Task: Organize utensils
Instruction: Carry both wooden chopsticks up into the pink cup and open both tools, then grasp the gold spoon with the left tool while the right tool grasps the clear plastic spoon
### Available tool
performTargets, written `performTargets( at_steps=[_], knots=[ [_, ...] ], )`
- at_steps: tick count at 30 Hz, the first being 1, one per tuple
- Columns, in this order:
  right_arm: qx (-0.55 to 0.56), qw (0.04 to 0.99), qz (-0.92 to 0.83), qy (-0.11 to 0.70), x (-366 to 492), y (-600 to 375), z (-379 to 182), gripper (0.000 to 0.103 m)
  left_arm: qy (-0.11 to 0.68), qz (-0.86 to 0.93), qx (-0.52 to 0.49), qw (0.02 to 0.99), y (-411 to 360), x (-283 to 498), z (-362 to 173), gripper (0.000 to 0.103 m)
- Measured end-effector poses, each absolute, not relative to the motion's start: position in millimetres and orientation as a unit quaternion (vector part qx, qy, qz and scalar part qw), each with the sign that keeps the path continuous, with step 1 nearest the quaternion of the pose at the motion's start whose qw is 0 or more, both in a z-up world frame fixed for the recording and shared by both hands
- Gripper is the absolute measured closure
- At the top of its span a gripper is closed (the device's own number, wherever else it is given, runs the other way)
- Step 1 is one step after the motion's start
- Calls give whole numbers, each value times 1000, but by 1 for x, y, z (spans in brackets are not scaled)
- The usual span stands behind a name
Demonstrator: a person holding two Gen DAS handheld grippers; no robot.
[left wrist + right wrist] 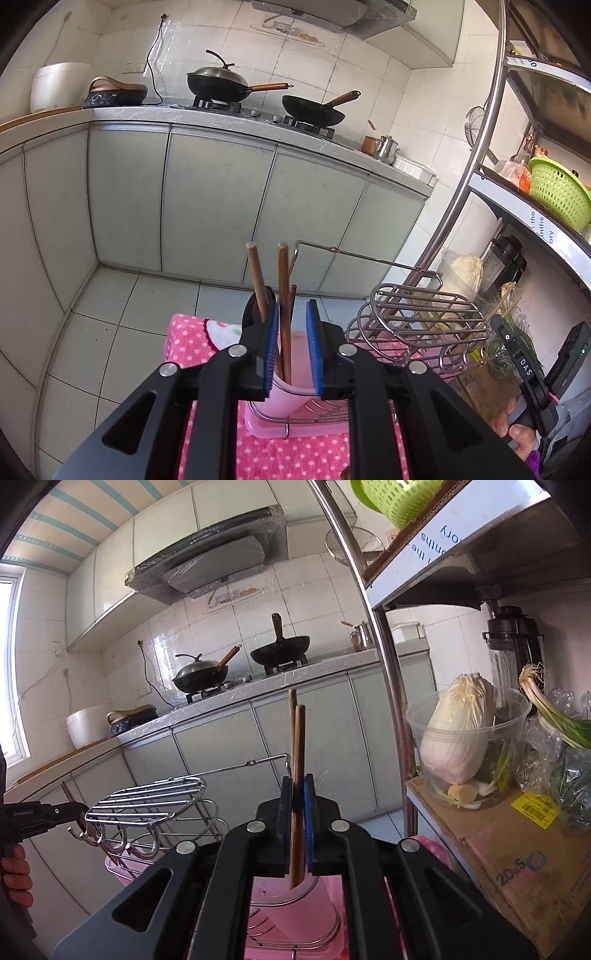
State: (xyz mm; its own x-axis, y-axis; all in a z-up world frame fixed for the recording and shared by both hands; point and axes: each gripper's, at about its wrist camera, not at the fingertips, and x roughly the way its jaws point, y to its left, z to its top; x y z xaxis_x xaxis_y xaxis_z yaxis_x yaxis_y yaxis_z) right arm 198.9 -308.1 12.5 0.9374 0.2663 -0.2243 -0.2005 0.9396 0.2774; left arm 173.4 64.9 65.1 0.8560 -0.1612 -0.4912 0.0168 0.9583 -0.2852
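Note:
In the left wrist view, wooden chopsticks (283,295) stand upright in a pink cup (286,391) on a pink drainer. My left gripper (291,310) is open around them. One stick leans by the left blue pad, the right pad stands clear of them, and another stick (255,277) rises outside the left finger. In the right wrist view, my right gripper (298,786) is shut on a pair of chopsticks (297,746), held upright. Their lower tips hang just above the pink cup (295,904).
A wire rack with hooks (424,317) (147,797) stands beside the cup, over a pink dotted towel (192,336). The shelf to the right holds a cabbage tub (461,738), a cardboard box (509,853) and a green basket (557,192). Beyond the floor runs the stove counter (207,114) with woks.

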Motion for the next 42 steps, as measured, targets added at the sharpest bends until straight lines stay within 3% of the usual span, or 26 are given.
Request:
performTargets(
  at_steps=[4,6,8,11,20,33,42],
  knots=[
    [133,967,123,176,207,-310,13,96,260,-39,-140,955,68,164,67,79],
    [135,964,127,189,205,-311,12,91,260,-39,-144,954,70,160,68,78],
    [135,963,130,194,199,-312,13,79,260,-37,-149,953,72,156,70,78],
    [130,964,130,192,185,-314,18,72,257,-37,-147,955,72,146,72,78],
    [128,961,125,212,130,-323,11,71,285,-69,-145,945,60,112,52,78],
    [143,853,223,450,143,-271,-107,71,416,-145,-138,887,16,100,-45,78],
    [117,820,232,511,166,-227,-147,71,465,-150,-136,862,4,99,-83,78]
  ],
)
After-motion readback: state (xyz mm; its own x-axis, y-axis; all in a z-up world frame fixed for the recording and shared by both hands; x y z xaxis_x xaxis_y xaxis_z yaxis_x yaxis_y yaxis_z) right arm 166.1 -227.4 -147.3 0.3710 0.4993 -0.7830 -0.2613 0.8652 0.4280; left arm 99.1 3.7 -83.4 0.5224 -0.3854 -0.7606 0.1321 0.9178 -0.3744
